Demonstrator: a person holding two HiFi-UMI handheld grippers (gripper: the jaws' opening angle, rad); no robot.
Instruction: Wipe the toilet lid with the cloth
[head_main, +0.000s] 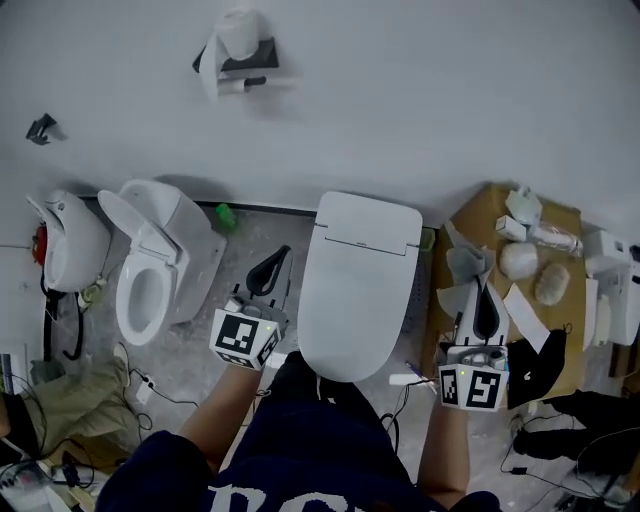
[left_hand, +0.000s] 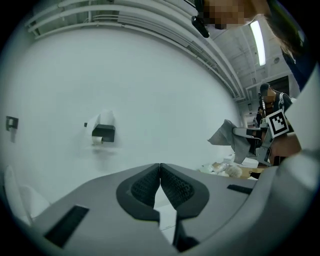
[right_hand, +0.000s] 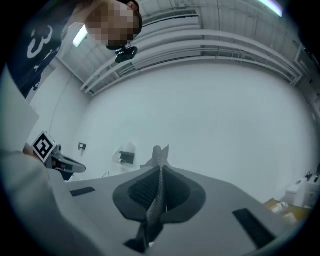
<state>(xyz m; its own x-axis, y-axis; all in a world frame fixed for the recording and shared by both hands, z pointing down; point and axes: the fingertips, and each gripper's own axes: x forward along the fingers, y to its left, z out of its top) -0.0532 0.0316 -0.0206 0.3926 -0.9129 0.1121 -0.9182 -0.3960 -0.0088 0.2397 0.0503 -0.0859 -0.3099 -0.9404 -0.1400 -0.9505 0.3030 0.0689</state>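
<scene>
The head view looks steeply down over the toilet lid (head_main: 360, 280). Both gripper views sit low, facing the far wall (head_main: 450, 100); all three share its paper holder (head_main: 240, 55).

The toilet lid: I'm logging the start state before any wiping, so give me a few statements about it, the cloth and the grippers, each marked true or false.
1. The right gripper is shut on the cloth. True.
2. The left gripper also holds a cloth. False: its fingers are together with nothing between them.
3. The centre toilet lid is closed. True.
4. The cloth lies on that lid. False: it is in the right gripper, off to the lid's right in the head view.
5. The smaller toilet at left has its lid down. False: it is raised and the bowl is open.
</scene>
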